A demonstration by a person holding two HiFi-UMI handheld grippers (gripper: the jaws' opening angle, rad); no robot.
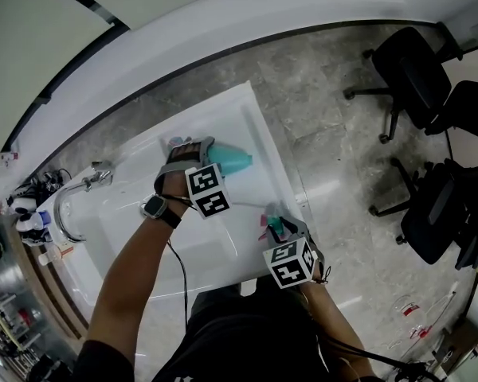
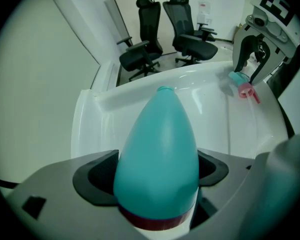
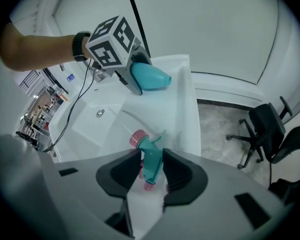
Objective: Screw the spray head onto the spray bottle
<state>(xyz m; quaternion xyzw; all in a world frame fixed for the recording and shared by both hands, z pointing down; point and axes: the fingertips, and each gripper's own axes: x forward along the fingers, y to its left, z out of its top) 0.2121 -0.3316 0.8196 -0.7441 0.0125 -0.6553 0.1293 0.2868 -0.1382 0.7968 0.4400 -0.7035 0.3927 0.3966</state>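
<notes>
A teal teardrop-shaped spray bottle (image 2: 160, 149) sits between the jaws of my left gripper (image 2: 157, 176), which is shut on its wide lower part, just above a dark red band. In the right gripper view the bottle (image 3: 151, 77) is tilted on its side above the white counter, its bare neck pointing right. My right gripper (image 3: 152, 166) is shut on the teal spray head (image 3: 151, 156), whose pink collar (image 3: 138, 138) points away toward the counter. In the head view the left gripper (image 1: 203, 153) with the bottle (image 1: 237, 160) lies above and left of the right gripper (image 1: 275, 228).
A white counter (image 1: 259, 146) holds a sink basin (image 1: 143, 229) with a chrome faucet (image 1: 92, 180) on the left. Small bottles (image 1: 32, 223) stand beyond the faucet. Black office chairs (image 1: 418, 70) stand on the stone floor at the right. A black cable runs along my left arm.
</notes>
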